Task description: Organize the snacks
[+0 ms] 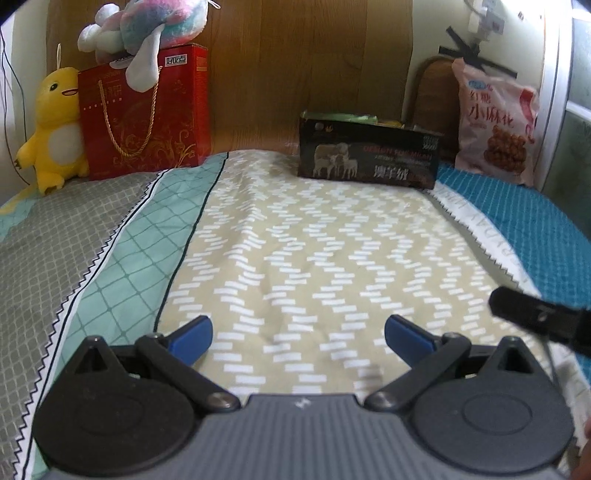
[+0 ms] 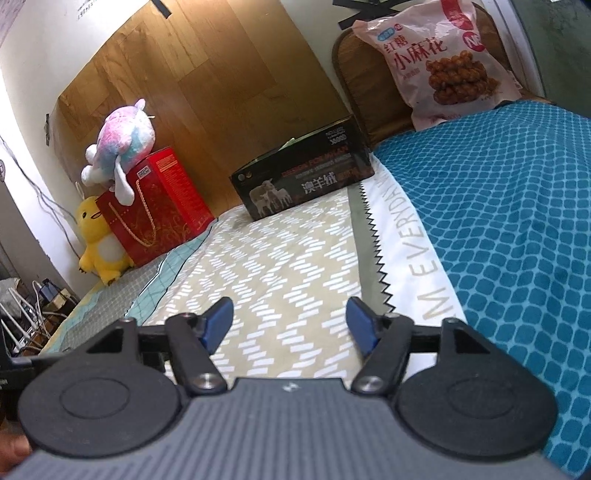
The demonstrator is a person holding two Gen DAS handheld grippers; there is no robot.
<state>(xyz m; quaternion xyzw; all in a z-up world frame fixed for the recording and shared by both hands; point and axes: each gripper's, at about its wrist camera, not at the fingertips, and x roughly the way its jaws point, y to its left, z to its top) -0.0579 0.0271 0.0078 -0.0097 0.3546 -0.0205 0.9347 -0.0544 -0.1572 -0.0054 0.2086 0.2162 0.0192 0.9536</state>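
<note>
A black carton [image 1: 369, 155] printed with sheep stands at the far end of the bed, open at the top with green and yellow packets showing inside. The same carton [image 2: 301, 177] appears in the right wrist view. A pink snack bag [image 1: 495, 122] [image 2: 439, 59] leans on a wooden chair back to the carton's right. My left gripper [image 1: 298, 338] hovers open over the beige patterned sheet, nothing between its blue pads. My right gripper [image 2: 290, 321] is also open and holds nothing, well short of the carton. A black part of the right gripper [image 1: 539, 317] shows at the left view's right edge.
A red gift bag [image 1: 144, 114] [image 2: 155, 206] stands at the far left with a pastel plush toy [image 1: 147, 26] on top and a yellow plush duck [image 1: 55, 125] beside it. A teal blanket [image 2: 517, 229] covers the bed's right side. Wood panelling [image 1: 288, 66] backs the bed.
</note>
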